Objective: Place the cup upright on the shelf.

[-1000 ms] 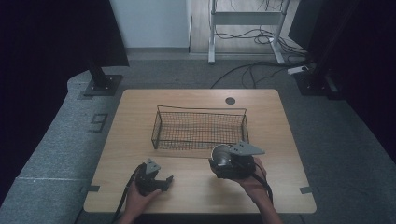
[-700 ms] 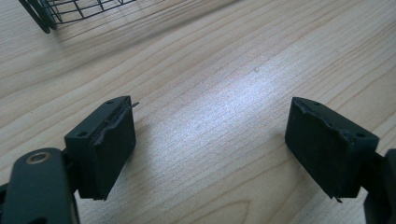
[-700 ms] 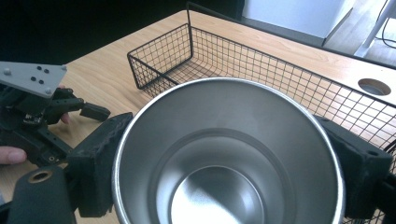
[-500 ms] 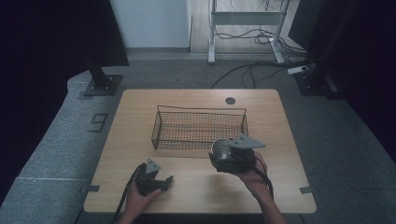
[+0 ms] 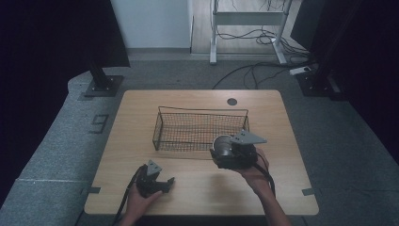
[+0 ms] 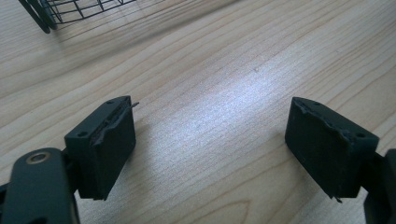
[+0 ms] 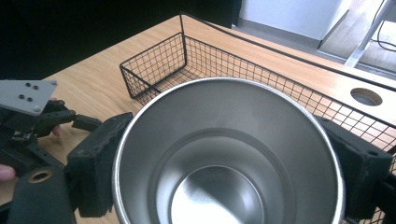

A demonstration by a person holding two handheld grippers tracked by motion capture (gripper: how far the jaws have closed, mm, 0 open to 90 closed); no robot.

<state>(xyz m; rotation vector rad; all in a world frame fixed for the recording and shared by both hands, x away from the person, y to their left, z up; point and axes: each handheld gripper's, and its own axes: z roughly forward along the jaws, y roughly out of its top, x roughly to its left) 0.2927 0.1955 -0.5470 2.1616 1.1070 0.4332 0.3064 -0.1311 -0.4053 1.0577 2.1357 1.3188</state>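
Shiny steel cup point(image 7: 229, 154), mouth open and empty, was clamped between the right gripper's point(image 5: 225, 151) jaws, apparently lifted, beside wire basket point(image 5: 200, 128).

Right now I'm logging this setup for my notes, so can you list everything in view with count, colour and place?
Light wooden table: one, pale wood, centre of the high view, on grey carpet.
Black wire mesh basket: one, black, middle of the table, nothing visible in it.
Shiny steel cup: one, silver, empty, held above the table at the basket's near right corner.
Round dark hole: one, in the table's far edge.
White metal frame: one, white, on the floor beyond the table, cables around it.
Left tool: one, black, jaws open above bare wood near the table's front left.
Right tool: one, black, jaws clamping the cup's sides.
Hands: two, each holding a tool, at the table's near edge.
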